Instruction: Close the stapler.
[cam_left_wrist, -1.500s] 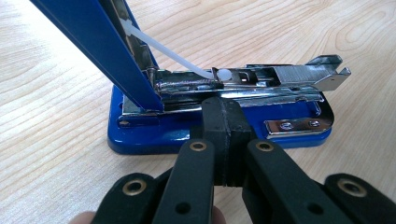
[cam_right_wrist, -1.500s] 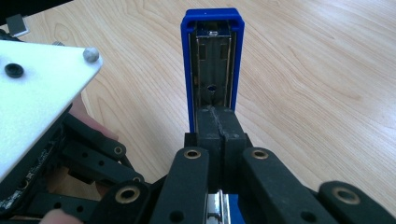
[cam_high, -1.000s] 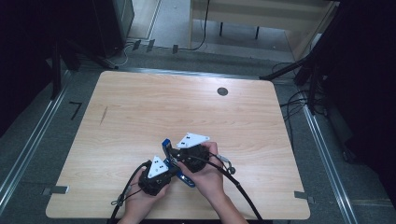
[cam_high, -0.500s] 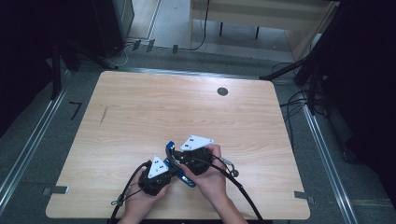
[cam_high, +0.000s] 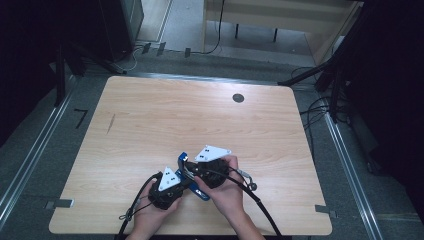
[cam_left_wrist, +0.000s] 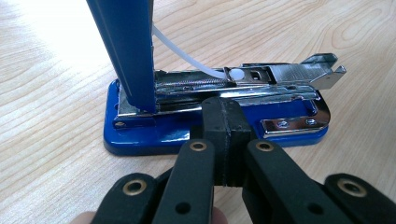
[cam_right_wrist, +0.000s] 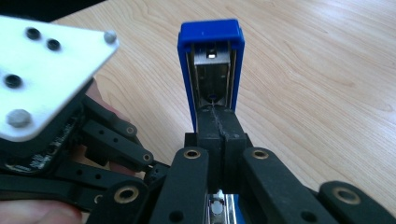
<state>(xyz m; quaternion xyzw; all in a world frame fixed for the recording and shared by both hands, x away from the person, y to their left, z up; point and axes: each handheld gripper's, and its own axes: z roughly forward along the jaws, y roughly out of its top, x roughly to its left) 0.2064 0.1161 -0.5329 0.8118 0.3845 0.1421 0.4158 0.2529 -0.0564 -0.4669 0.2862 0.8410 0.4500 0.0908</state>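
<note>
Two hands come in from the bottom of the high view, each holding a pair of tongs over the near middle of the wooden worktop (cam_high: 150, 125). The left tongs (cam_high: 176, 184) and the right tongs (cam_high: 192, 170) lie close together, both at a blue stapler (cam_high: 204, 194) that sits on the worktop between the hands. A grey three-cornered plate tops each pair of tongs, and black cables trail back toward the near edge. A small dark round disc (cam_high: 238, 98) lies well apart near the far edge.

In the left gripper view, the left tongs (cam_left_wrist: 225, 116) stand together, with nothing between the pads. Their tips sit at the long side of the stapler's blue base (cam_left_wrist: 159, 135), and I cannot tell whether they touch it. The stapler is open: its blue top cover (cam_left_wrist: 123, 46) stands nearly upright at the hinge end, while the shiny metal magazine (cam_left_wrist: 261, 79) lies level along the base. A thin white strip (cam_left_wrist: 177, 49) curves from the cover down to the magazine.

In the right gripper view, the right tongs (cam_right_wrist: 218, 122) are also closed together. Their tips meet the lower part of the raised blue cover (cam_right_wrist: 211, 32), whose hollow underside faces the camera. The left tongs (cam_right_wrist: 93, 154) with their grey plate show just beside, at the left.
</note>
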